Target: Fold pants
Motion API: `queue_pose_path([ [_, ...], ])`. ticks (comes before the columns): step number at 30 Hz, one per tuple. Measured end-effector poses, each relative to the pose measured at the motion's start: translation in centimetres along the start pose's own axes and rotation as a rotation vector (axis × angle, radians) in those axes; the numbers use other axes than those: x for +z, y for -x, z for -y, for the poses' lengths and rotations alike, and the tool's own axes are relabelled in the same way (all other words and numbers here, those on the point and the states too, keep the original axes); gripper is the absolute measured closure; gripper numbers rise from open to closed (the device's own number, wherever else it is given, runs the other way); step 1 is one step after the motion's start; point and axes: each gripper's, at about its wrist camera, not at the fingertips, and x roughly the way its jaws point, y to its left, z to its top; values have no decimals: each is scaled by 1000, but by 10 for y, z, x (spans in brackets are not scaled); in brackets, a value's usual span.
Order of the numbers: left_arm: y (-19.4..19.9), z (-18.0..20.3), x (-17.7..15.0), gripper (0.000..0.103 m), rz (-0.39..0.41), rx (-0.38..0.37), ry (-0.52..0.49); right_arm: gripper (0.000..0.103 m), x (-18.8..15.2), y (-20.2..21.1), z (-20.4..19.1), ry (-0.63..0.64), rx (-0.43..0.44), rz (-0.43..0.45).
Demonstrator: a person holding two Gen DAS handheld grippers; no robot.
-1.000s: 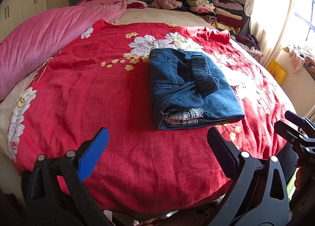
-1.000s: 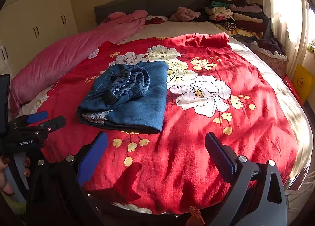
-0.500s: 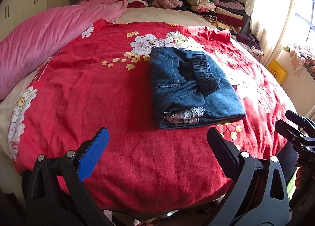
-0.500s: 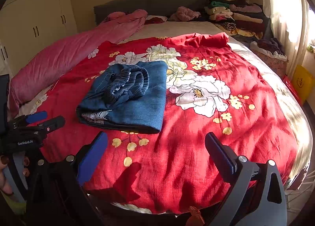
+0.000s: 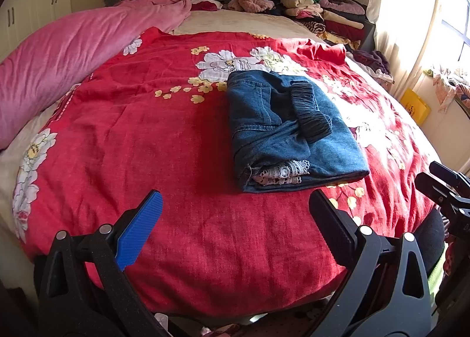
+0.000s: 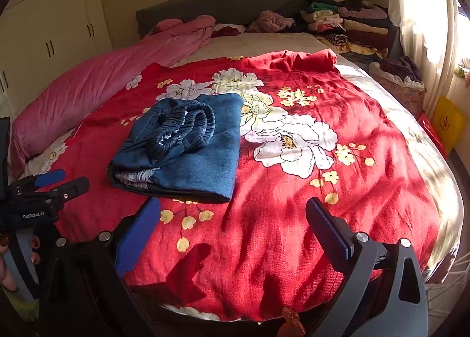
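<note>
Pants [image 5: 290, 131] lay folded in a blue denim bundle on the red floral bedspread [image 5: 164, 137], elastic waistband on top and a bit of white lace peeking out at the near edge! The left gripper [image 5: 235, 216] hung short of them, fingers spread wide and holding nothing, bundle ahead and slightly right. The right gripper [image 6: 233, 221] sat just as wide apart and empty, pants ahead and left of it. Neither touched the denim.
</note>
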Motion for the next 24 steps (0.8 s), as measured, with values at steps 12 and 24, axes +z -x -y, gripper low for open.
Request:
queue_pose_path([
  [12, -16, -48, 15, 10, -44, 127, 94, 5, 10, -11, 23, -27, -46, -8],
  [24, -136, -239, 112, 10, -156, 353, 315, 5, 80, -96, 217, -205, -406, -76],
])
